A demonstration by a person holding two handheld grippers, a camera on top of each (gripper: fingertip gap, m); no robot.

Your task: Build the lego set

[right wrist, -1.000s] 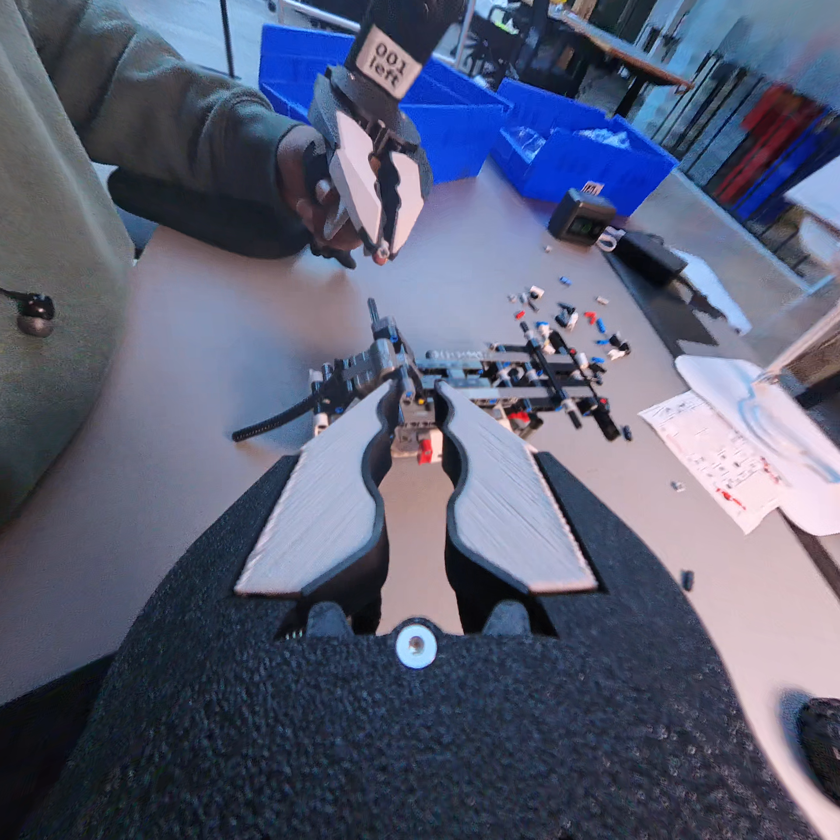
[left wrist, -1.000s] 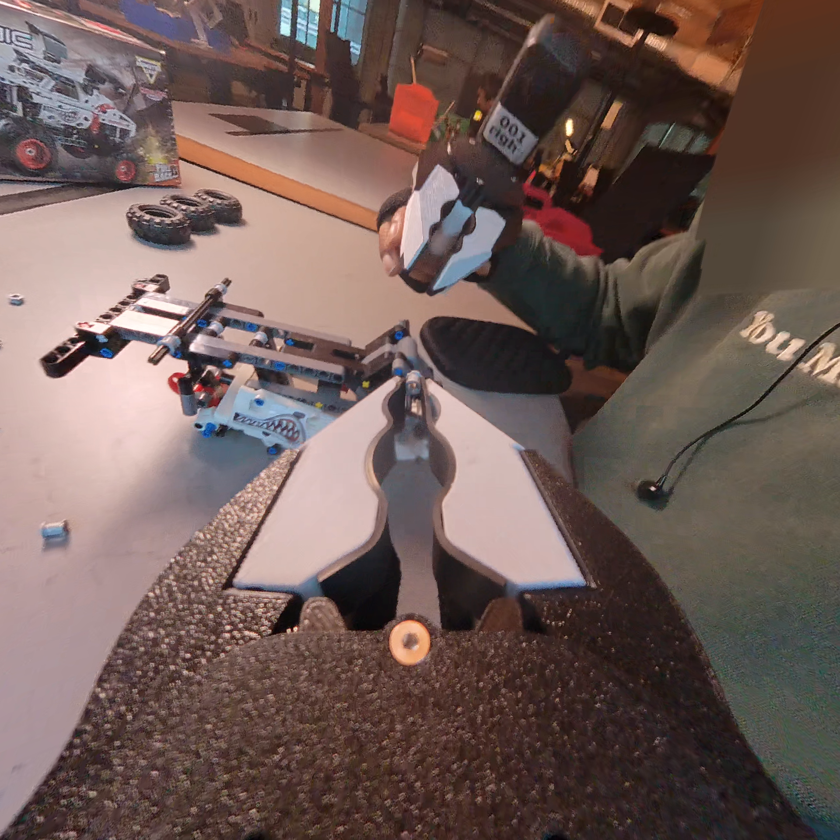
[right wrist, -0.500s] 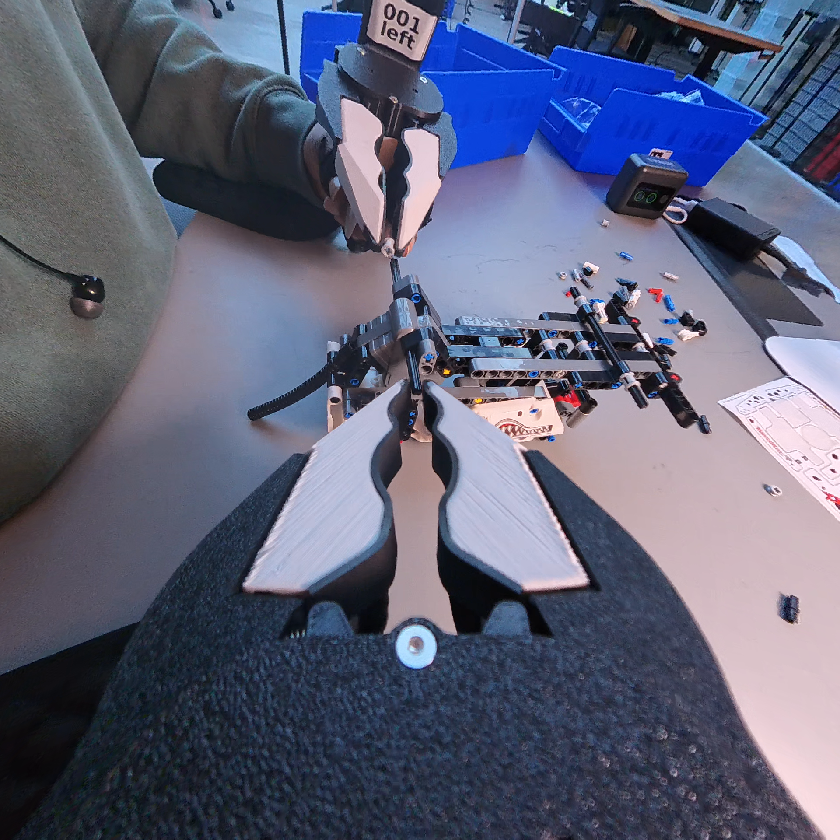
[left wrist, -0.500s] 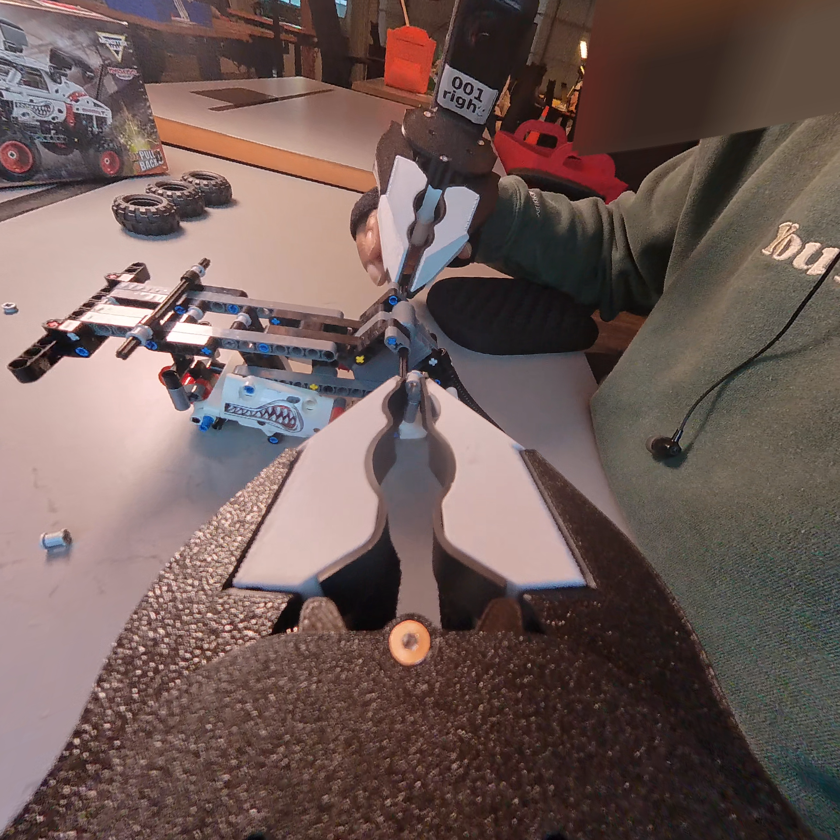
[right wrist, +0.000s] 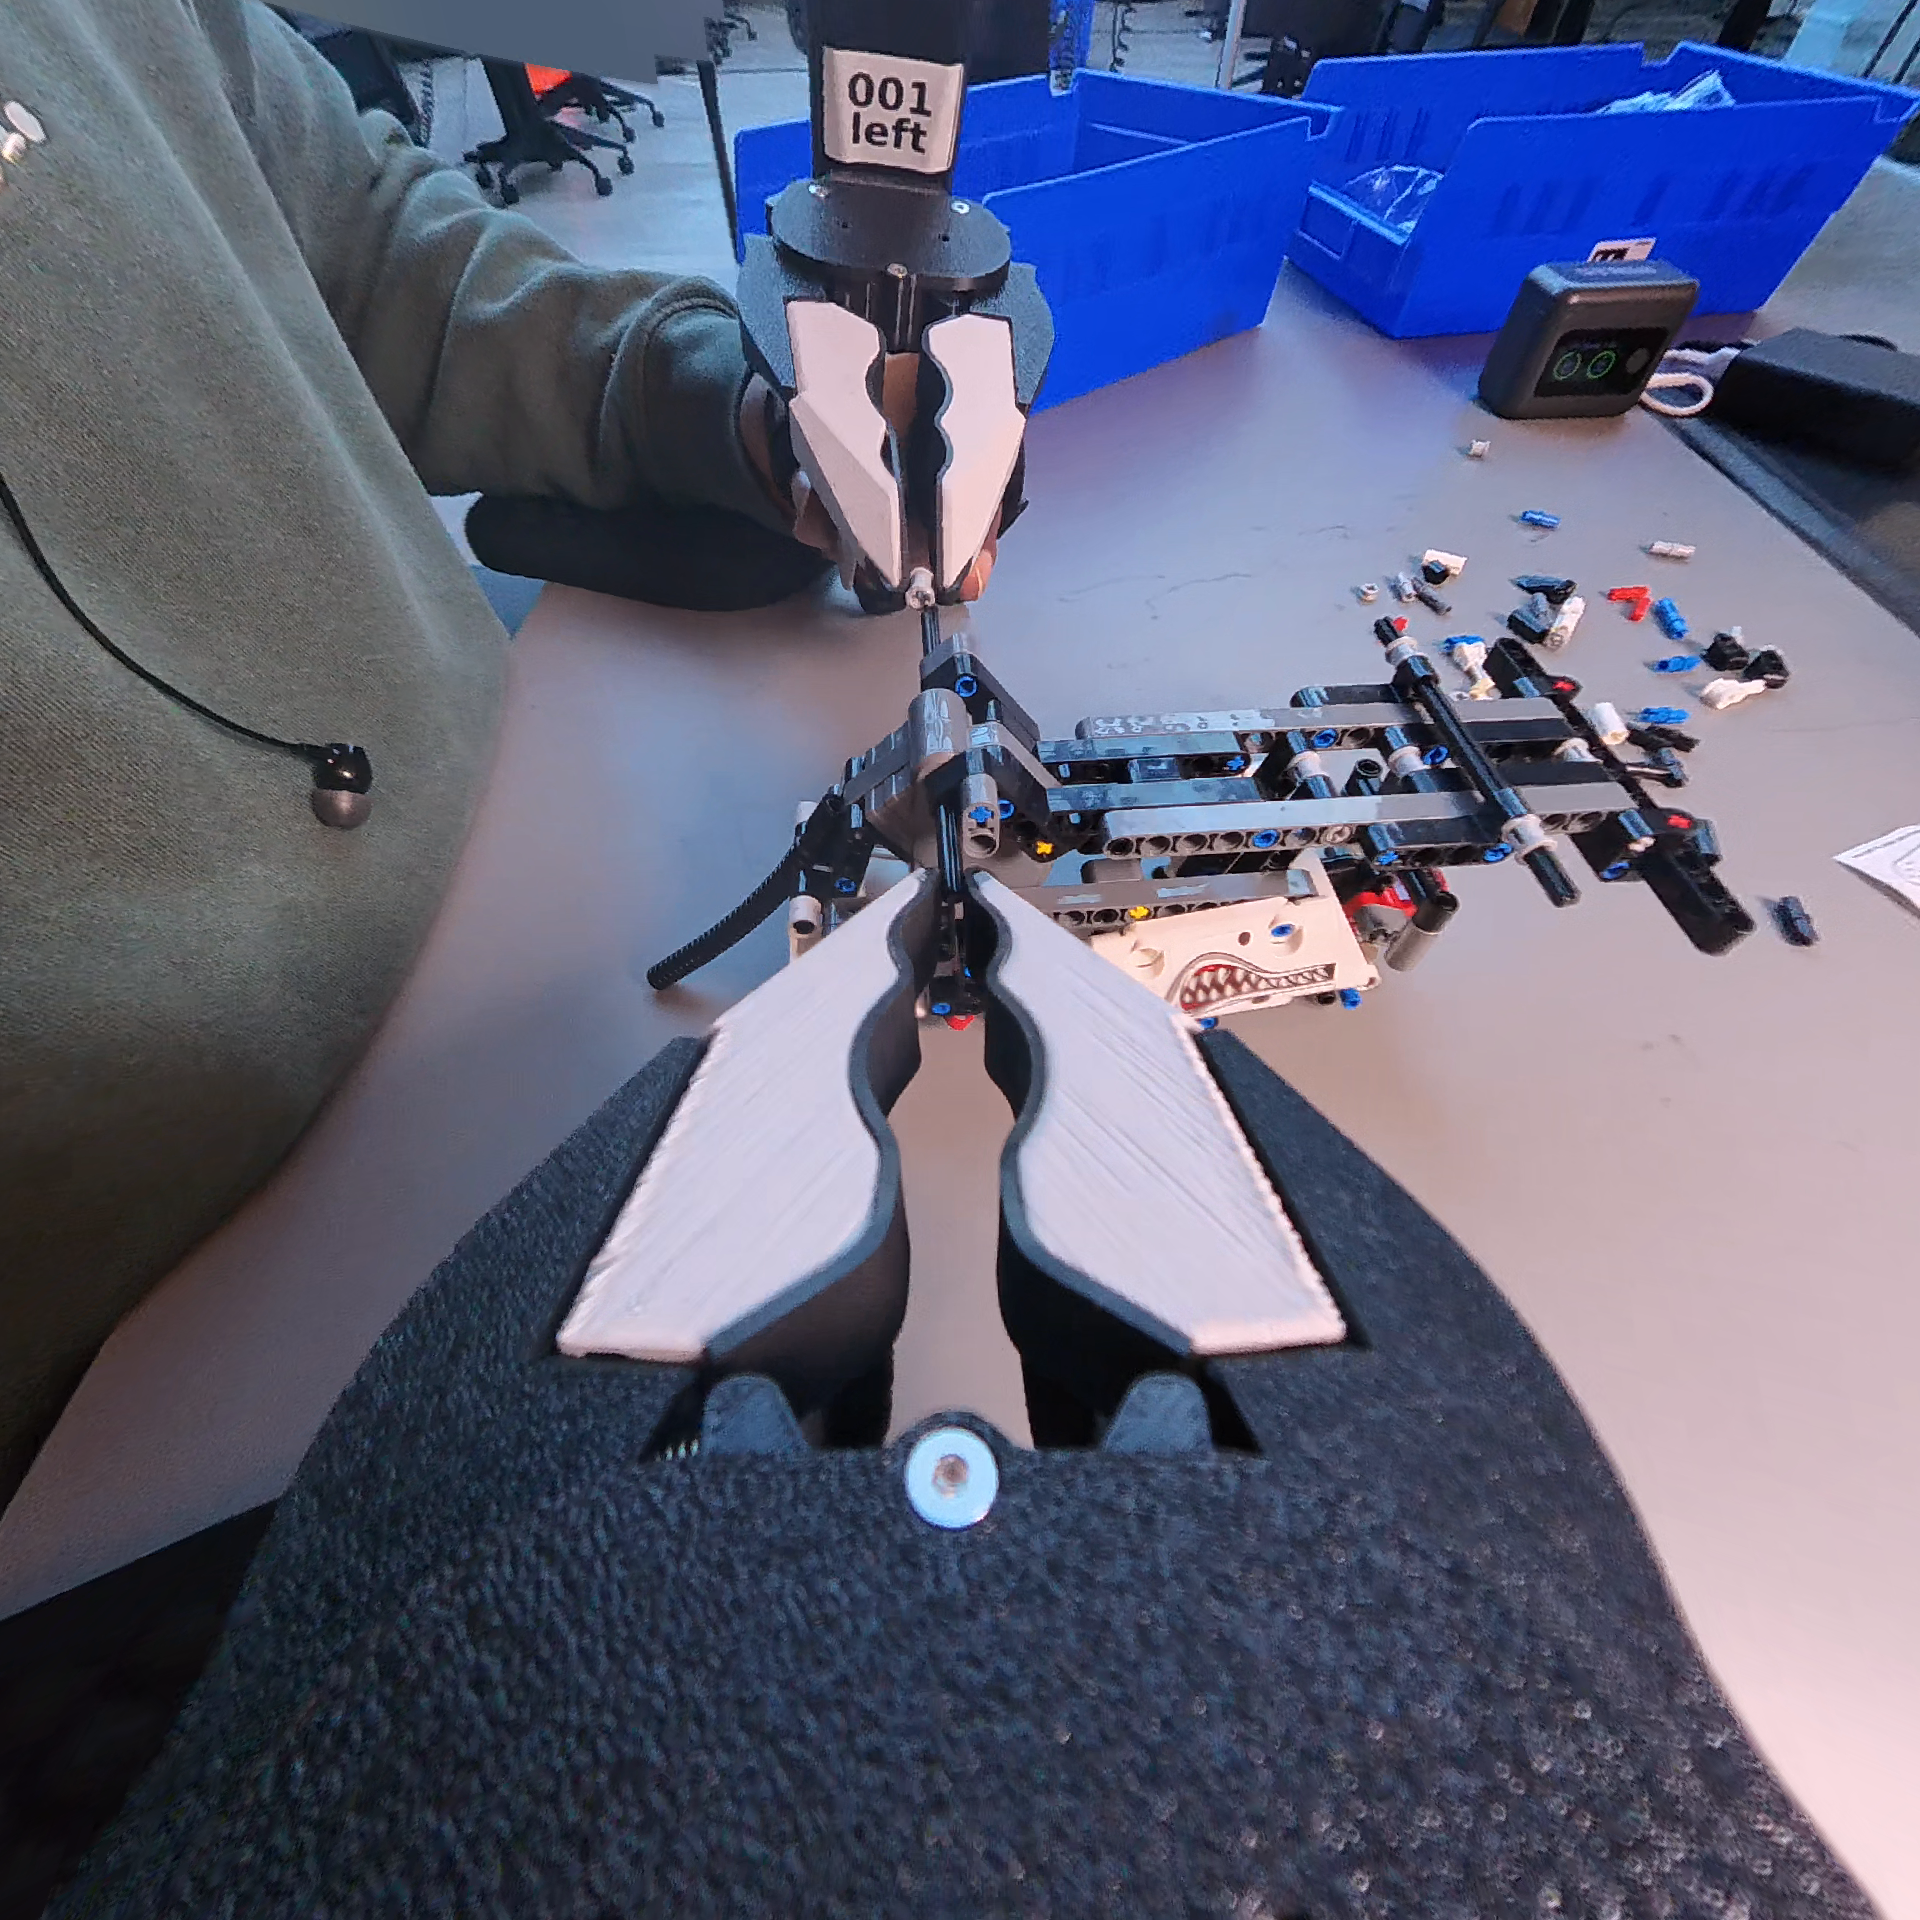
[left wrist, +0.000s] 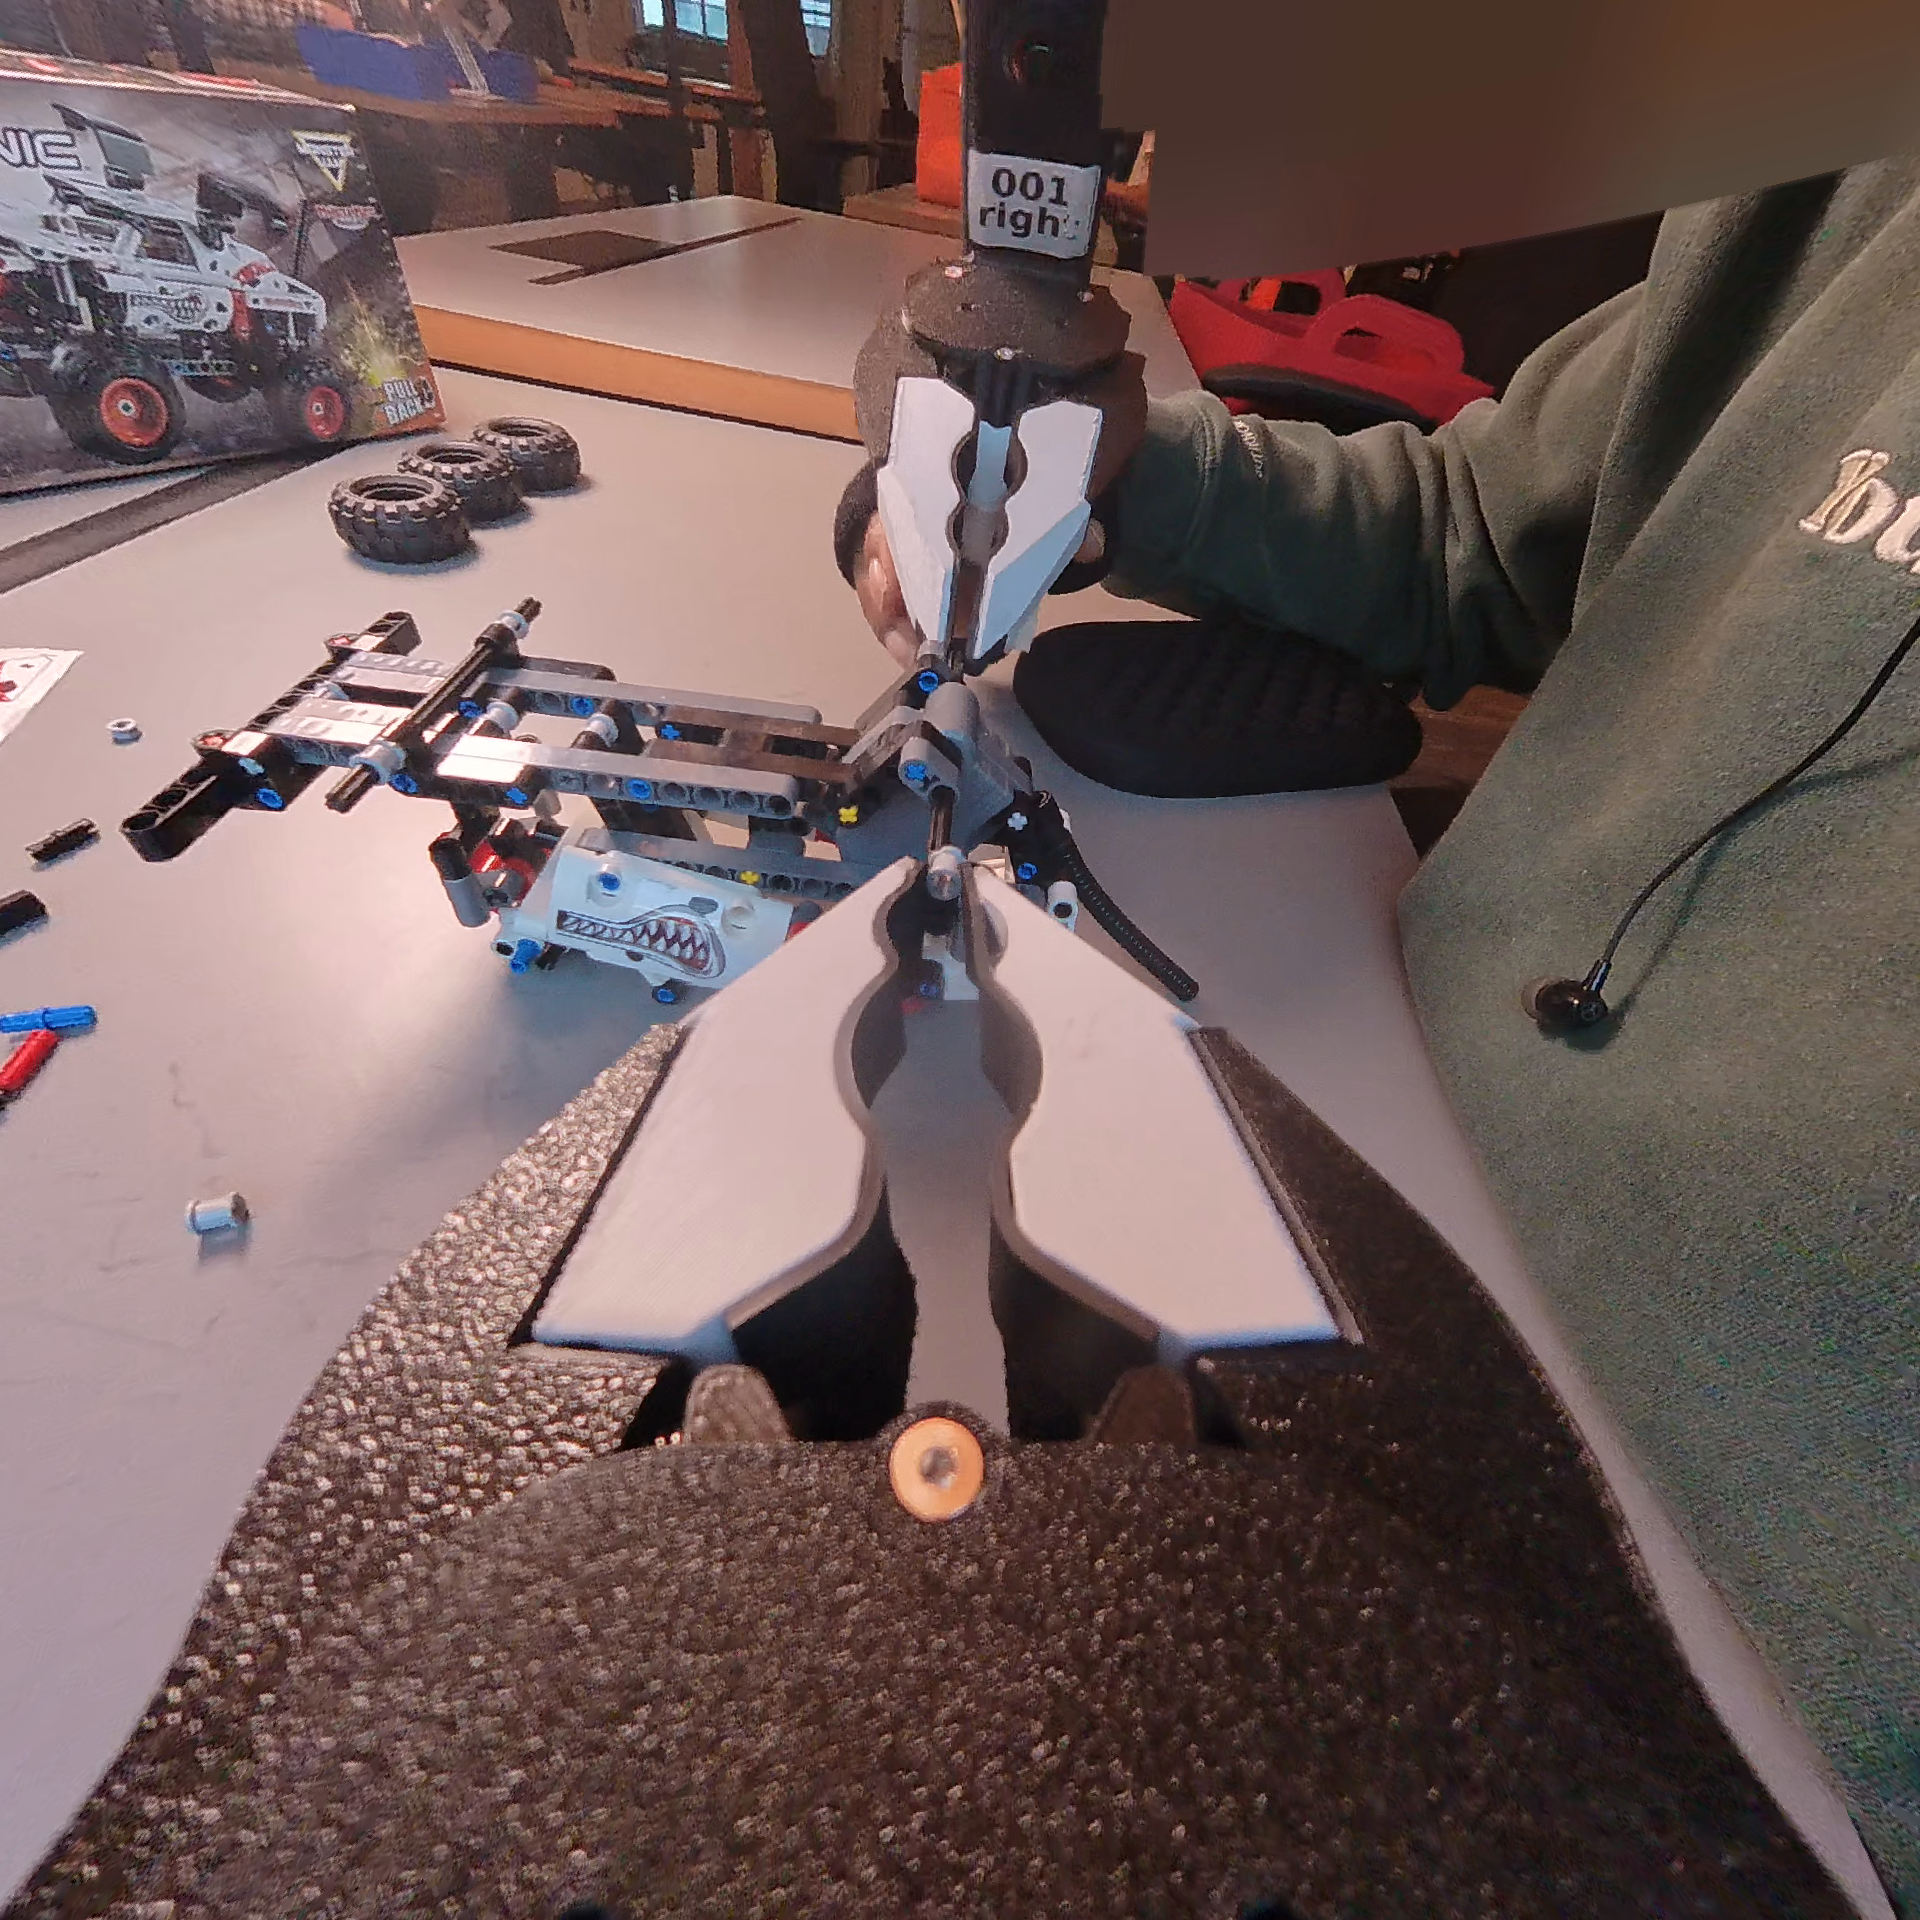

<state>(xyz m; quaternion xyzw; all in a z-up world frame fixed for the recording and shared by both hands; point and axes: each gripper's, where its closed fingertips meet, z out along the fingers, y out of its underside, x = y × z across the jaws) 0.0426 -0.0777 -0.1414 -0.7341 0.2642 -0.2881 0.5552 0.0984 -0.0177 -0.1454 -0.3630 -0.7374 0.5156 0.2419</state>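
Observation:
A grey and black lego chassis (left wrist: 623, 758) with a white shark-mouth motor block lies on the grey table (left wrist: 260, 1091). A black axle (left wrist: 940, 821) runs through its near end. My left gripper (left wrist: 940, 883) is shut on a small grey bush (left wrist: 943, 878) at one end of the axle. My right gripper (right wrist: 948, 883) is shut on the axle (right wrist: 948, 831) at the other end. The two grippers face each other across the chassis (right wrist: 1299, 790). The right gripper (left wrist: 951, 665) shows in the left wrist view, and the left gripper (right wrist: 920, 587) in the right wrist view.
Three black tyres (left wrist: 457, 488) and the set's box (left wrist: 187, 281) stand beyond the chassis. Loose small pieces (right wrist: 1558, 613), blue bins (right wrist: 1143, 208), a black device (right wrist: 1590, 332) and a paper sheet (right wrist: 1886, 862) lie around. A person in a green sweatshirt (left wrist: 1662, 1039) sits at the table edge. Tip to tip, the grippers are about 9 cm apart.
My right gripper came down from above the table to the chassis and closed on the axle. My left gripper moved the grey bush up to the axle's opposite end.

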